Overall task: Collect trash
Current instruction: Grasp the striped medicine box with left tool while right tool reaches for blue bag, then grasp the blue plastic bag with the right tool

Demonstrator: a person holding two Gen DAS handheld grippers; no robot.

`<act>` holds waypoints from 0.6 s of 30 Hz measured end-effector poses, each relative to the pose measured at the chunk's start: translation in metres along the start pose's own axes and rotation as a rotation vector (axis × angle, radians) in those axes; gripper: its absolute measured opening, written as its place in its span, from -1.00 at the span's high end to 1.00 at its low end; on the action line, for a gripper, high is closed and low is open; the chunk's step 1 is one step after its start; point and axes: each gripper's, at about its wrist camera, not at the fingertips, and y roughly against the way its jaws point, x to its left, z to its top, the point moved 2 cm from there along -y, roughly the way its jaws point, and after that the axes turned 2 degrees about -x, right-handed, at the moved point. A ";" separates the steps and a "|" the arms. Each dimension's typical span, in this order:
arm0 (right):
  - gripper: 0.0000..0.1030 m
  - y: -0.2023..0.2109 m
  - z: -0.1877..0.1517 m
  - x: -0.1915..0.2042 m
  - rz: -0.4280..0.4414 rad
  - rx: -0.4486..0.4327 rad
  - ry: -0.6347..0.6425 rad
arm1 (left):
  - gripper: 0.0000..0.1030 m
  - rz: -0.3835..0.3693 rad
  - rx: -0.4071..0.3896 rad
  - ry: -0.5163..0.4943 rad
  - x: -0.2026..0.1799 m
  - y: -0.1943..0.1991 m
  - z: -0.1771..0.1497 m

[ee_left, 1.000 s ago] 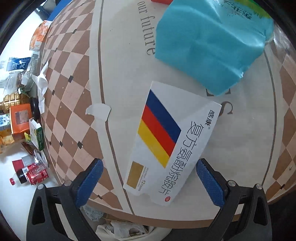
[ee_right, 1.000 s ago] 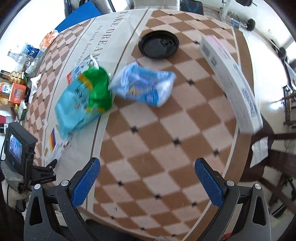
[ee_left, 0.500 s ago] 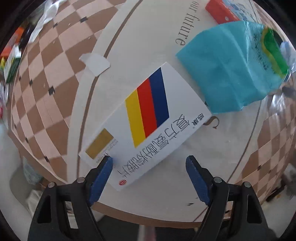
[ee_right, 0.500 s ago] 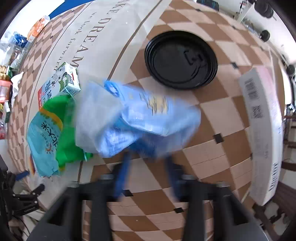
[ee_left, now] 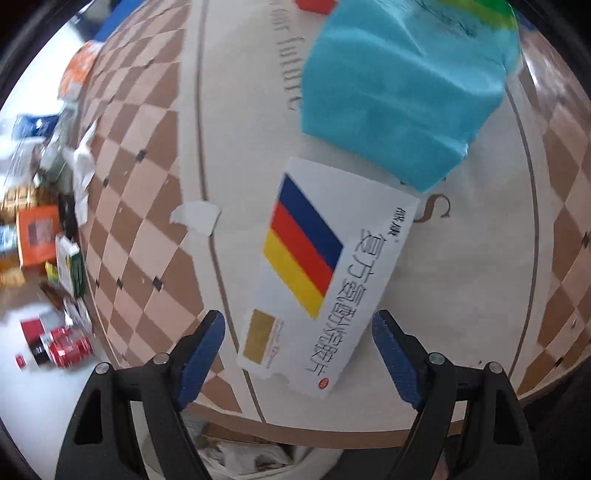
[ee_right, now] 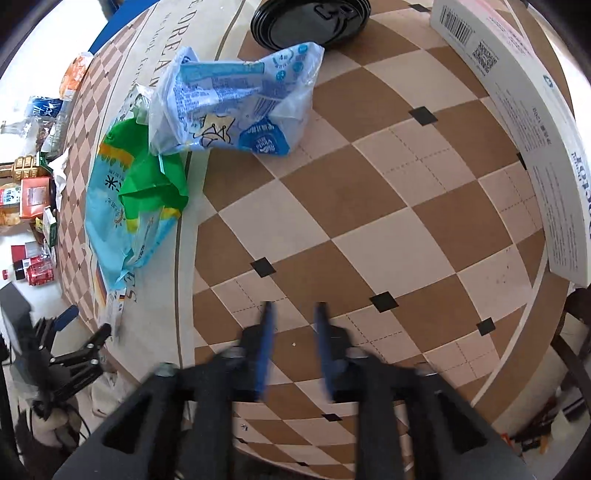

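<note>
A flat white medicine box with blue, red and yellow stripes lies at the round table's near edge. My left gripper is open, its blue pads on either side of the box's near end, not touching it. A turquoise and green bag lies just beyond the box and shows in the right wrist view too. A crumpled blue and clear plastic bag lies beside it. My right gripper is nearly closed and empty, blurred, above bare checkered table short of that bag.
A black plastic lid sits at the far side. A long white carton lies along the right edge. A torn paper scrap lies left of the medicine box. Packages and bottles litter the floor at left.
My right gripper has narrowed from wide open to nearly closed and moved nearer the plastic bag. My left gripper has narrowed a little and shifted around the medicine box's near end.
</note>
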 end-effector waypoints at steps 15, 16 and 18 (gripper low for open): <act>-0.07 0.048 0.020 0.047 0.048 -0.090 0.035 | -0.46 -0.282 0.026 0.220 0.047 -0.006 -0.016; -0.07 0.049 0.019 0.048 0.049 -0.093 0.033 | -0.46 -0.298 0.040 0.278 0.049 -0.007 -0.019; -0.07 0.052 0.020 0.046 0.054 -0.106 0.017 | -0.46 -0.367 0.043 0.417 0.045 -0.002 -0.029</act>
